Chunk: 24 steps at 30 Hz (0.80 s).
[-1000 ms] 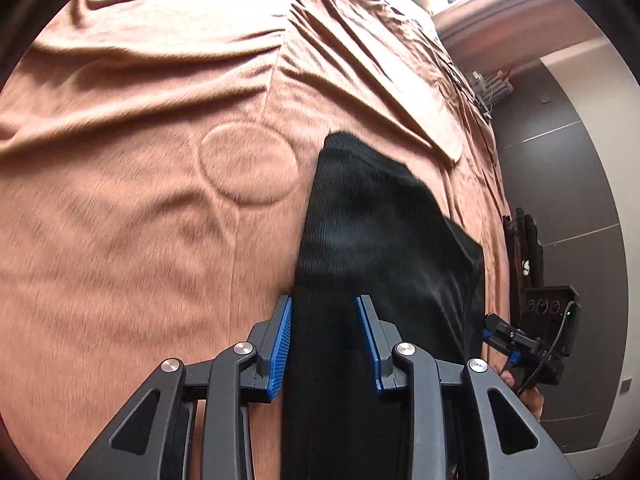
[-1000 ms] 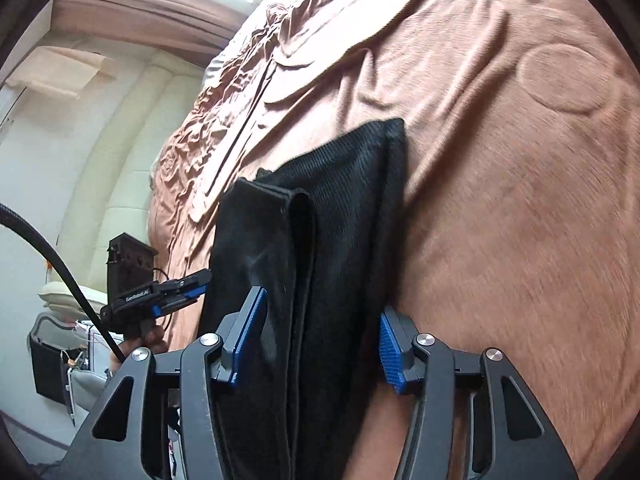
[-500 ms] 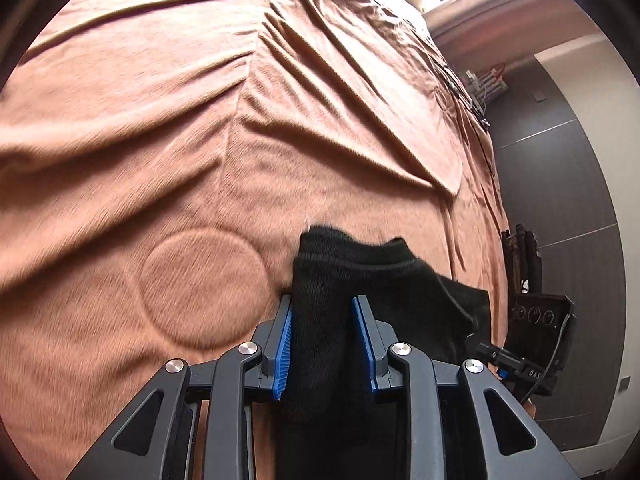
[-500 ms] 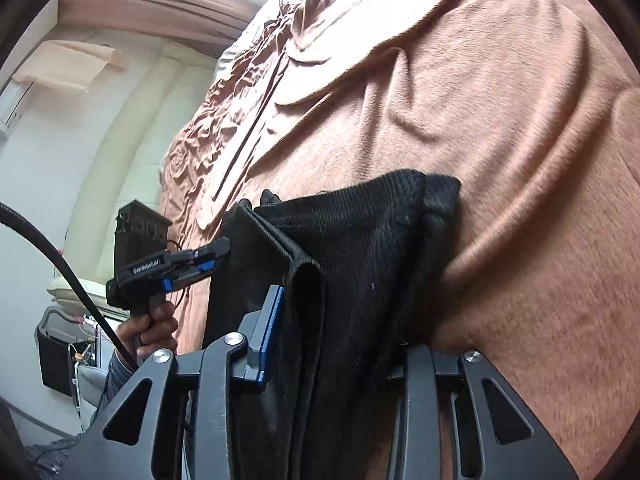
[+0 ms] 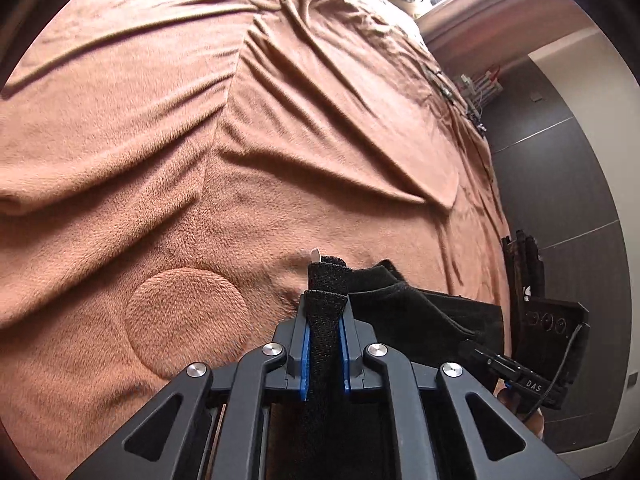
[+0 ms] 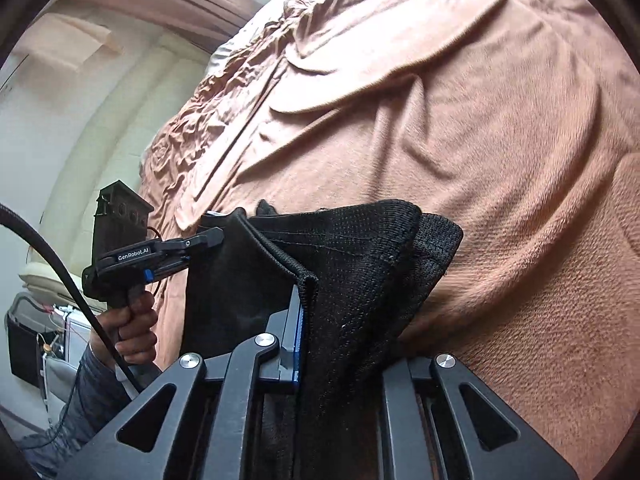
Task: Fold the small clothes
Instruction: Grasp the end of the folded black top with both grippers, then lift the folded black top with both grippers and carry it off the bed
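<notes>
A black knit garment (image 5: 420, 312) lies folded on a brown bedspread (image 5: 200, 120). My left gripper (image 5: 325, 320) has its jaws closing, and the blue pads press a narrow bunched strip of the garment's edge between them. In the right wrist view the same garment (image 6: 352, 248) is gathered up at my right gripper (image 6: 344, 340), whose jaws are also closing on the thick fold. Its left blue pad (image 6: 298, 332) touches the cloth and the other finger is hidden under it. The left gripper (image 6: 212, 238) shows there too, at the garment's far corner.
A round stitched patch (image 5: 188, 320) marks the bedspread left of the garment. The bedspread (image 6: 500, 120) is creased toward the far end. A person's hand (image 6: 132, 320) grips the left tool's handle. Beyond the bed's edge are a dark wall (image 5: 560, 200) and clutter (image 6: 36, 340).
Both pairs of jaws have narrowed from wide apart to pressing on the black cloth. The garment has bunched up and its far edge has drawn nearer to both cameras.
</notes>
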Tool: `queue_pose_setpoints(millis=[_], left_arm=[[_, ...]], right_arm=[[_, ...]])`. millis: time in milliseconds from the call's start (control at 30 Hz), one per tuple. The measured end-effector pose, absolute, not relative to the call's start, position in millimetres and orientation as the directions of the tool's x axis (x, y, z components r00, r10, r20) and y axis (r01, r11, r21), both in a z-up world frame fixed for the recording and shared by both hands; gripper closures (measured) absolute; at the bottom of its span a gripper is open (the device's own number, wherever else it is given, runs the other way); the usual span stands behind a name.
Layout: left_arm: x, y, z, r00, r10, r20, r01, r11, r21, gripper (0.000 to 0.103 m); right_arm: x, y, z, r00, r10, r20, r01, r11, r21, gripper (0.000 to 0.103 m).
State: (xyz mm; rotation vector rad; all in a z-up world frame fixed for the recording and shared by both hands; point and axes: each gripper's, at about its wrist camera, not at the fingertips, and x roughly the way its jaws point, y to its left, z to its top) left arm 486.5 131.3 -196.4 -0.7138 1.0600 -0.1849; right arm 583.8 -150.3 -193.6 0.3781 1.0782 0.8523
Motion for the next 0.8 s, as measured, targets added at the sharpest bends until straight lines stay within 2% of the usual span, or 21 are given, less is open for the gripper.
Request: queue_pose_setpoints(millis=[800], left_arm=[[381.8,109.7,-70.3,0.671,-0.448,-0.59,-0.051,0.766,-0.64,0.093]], right_arm=[[456.0,-164.8,-87.9,0.386,0.731,-0.562,-0.585,0.666,0.463,0.095]])
